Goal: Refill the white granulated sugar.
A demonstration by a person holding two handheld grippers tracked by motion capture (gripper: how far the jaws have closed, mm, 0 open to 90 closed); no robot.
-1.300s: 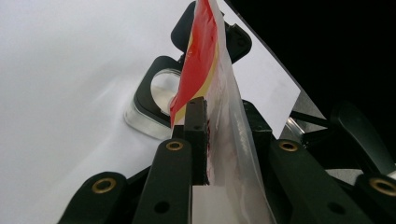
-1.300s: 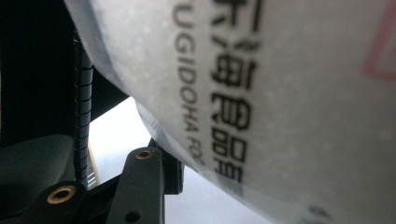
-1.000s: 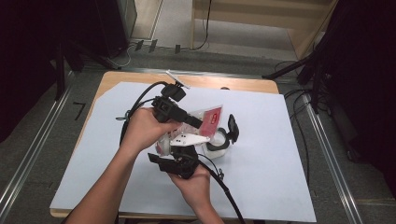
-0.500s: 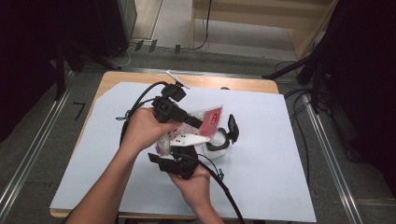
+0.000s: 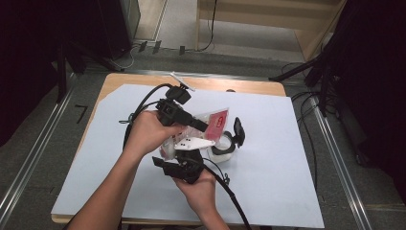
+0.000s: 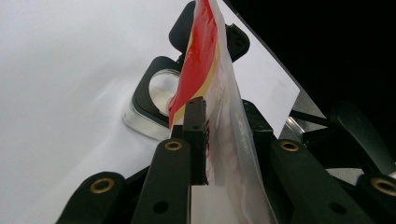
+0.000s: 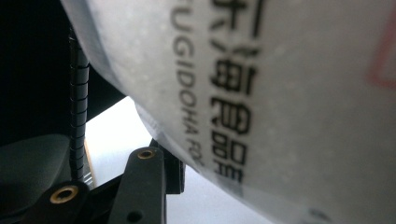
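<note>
Above the middle of the table, I hold a packet [image 5: 213,122] between both tongs, over an open jar [image 5: 224,143].

My left tongs [image 6: 219,126] are pressed together on the packet's edge, keeping it upright so its red end points toward the jar [image 6: 156,100] and its flipped-back black lid [image 5: 238,131] just beyond, which looks to me like lining up a pour or a tear. My right tongs [image 5: 184,165] come up from below against the packet's printed side [image 7: 261,93]; one black finger [image 7: 144,186] shows beside it, but I cannot tell whether they pinch it. Both hands sit close so the thin film stays taut. A white sheet [image 5: 268,167] covers the wooden table [image 5: 249,86]; grey floor, rails and loose cables surround it, with dark curtains at either side.
</note>
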